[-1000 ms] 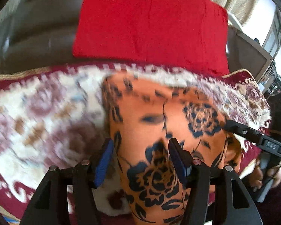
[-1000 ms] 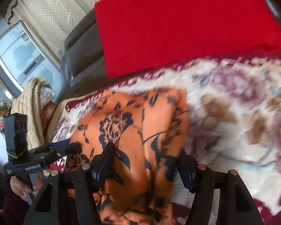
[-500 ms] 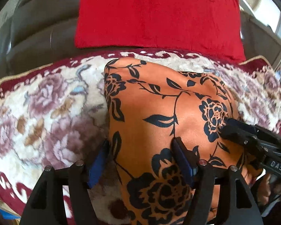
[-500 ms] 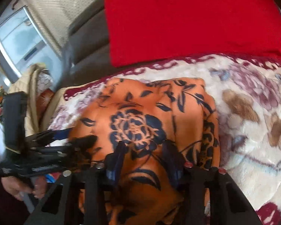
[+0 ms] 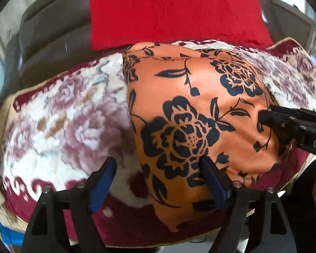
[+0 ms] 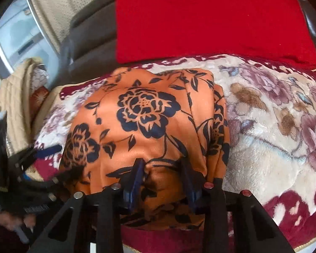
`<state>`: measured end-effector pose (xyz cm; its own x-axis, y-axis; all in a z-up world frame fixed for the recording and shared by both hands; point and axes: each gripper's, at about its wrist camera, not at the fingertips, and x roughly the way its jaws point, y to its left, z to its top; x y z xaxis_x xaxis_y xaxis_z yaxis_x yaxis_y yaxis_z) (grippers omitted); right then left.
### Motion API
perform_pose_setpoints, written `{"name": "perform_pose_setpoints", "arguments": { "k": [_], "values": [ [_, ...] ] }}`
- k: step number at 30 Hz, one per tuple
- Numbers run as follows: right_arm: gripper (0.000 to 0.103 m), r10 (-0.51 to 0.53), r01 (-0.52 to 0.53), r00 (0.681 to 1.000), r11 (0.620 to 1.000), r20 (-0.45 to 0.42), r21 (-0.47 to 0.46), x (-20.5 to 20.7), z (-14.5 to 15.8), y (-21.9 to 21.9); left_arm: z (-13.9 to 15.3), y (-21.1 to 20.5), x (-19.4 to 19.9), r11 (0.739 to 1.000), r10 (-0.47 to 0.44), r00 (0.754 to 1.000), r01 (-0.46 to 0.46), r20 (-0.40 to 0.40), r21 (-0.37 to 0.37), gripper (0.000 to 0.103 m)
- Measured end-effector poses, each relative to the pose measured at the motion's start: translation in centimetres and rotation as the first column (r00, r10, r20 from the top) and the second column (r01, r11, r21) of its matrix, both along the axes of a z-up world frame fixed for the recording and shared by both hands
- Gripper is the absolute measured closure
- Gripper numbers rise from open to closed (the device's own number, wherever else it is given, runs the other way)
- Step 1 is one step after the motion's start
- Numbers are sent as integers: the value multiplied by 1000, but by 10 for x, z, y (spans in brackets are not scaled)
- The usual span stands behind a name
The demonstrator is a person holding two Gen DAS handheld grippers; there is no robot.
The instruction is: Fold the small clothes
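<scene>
You're in a home living room: dark leather sofa (image 6: 88, 42) behind, red cushion (image 6: 210, 16) leaning on it, plush floral blanket (image 6: 273, 126) spread as the work surface. Net curtain (image 6: 59, 6) and window (image 6: 16, 35) at the left, quilted beige throw (image 6: 12, 97) piled beside them.

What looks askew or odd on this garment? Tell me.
Nothing is damaged or spilled. The orange floral garment is folded unevenly: in the right wrist view its right edge bunches into loose stacked layers. It lies on the floral blanket. The right gripper pinches its near edge; the left gripper, jaws just opened wider, straddles its other side.
</scene>
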<state>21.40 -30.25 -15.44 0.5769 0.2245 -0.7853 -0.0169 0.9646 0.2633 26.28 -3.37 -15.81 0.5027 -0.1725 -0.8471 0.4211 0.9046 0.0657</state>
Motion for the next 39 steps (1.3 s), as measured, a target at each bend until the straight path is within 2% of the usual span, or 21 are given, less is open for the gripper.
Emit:
{"name": "perform_pose_setpoints", "arguments": {
  "k": [1, 4, 7, 9, 13, 16, 18, 29, 39],
  "values": [
    [62, 1, -1, 1000, 1000, -3, -17, 0, 5, 2, 5, 1, -1, 1000, 6, 1000, -6, 7, -6, 21],
    [61, -29, 28, 1000, 998, -1, -56, -7, 27, 3, 24, -1, -12, 999, 11, 996, -14, 85, 37, 21],
    [48, -65, 68, 997, 992, 39, -106, -20, 50, 4, 53, 3, -28, 999, 18, 984, -24, 179, 28, 21],
    [47, -80, 93, 993, 983, 86, -160, -32, 69, 9, 71, 7, -37, 999, 36, 975, -38, 221, 8, 21],
    [44, -93, 130, 982, 966, 166, -223, -54, 105, 19, 106, 12, -56, 998, 63, 949, -61, 308, -18, 20],
    [43, -105, 168, 967, 947, 230, -272, -72, 129, 27, 129, 16, -71, 996, 89, 923, -86, 374, -26, 10],
    [42, -110, 191, 957, 935, 267, -300, -84, 143, 32, 142, 18, -81, 994, 106, 904, -98, 414, -40, 10],
    [40, -134, 265, 909, 917, 396, -299, -137, 199, 45, 190, 31, -125, 987, 160, 846, -133, 508, -88, 10],
    [39, -150, 304, 877, 909, 456, -285, -171, 224, 50, 221, 36, -160, 983, 181, 805, -140, 564, -115, 10]
  ]
}}
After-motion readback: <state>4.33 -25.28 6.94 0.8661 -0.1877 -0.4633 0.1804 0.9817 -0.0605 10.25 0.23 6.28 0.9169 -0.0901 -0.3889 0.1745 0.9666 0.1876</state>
